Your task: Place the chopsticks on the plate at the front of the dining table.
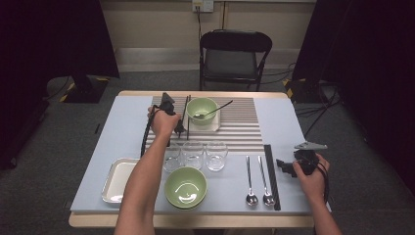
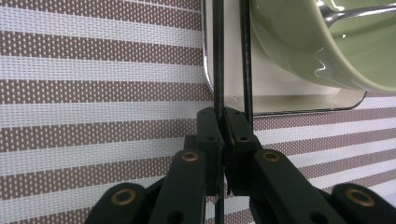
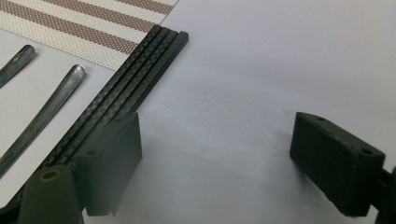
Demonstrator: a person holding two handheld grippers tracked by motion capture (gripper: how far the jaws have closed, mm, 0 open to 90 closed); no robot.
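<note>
High view: left gripper (image 1: pixel 180 128) upper centre, placing chopsticks (image 1: pixel 187 111) beside green bowl (image 1: pixel 201 110).
Left gripper view: jaws closed on one chopstick (image 2: pixel 217 70), apparently; second (image 2: pixel 246 60) alongside.
Right gripper view: right gripper (image 3: pixel 212 163) wide open, empty.
Next: release, align pair.

This looks like a lab or studio set up for recording, not a home dining room. A single table (image 1: pixel 98 161) under a pale blue cover stands on grey carpet (image 1: pixel 44 161), closed in by black curtains (image 1: pixel 54 34) on both sides, with a lone black folding chair (image 1: pixel 235 54) behind it and a wall socket (image 1: pixel 203 6) feeding a cable down a bare cream wall. Cables (image 1: pixel 318 110) trail loose across the floor at the right, and yellow-and-black hazard tape (image 1: pixel 293 88) marks the stand feet by the curtains.
</note>
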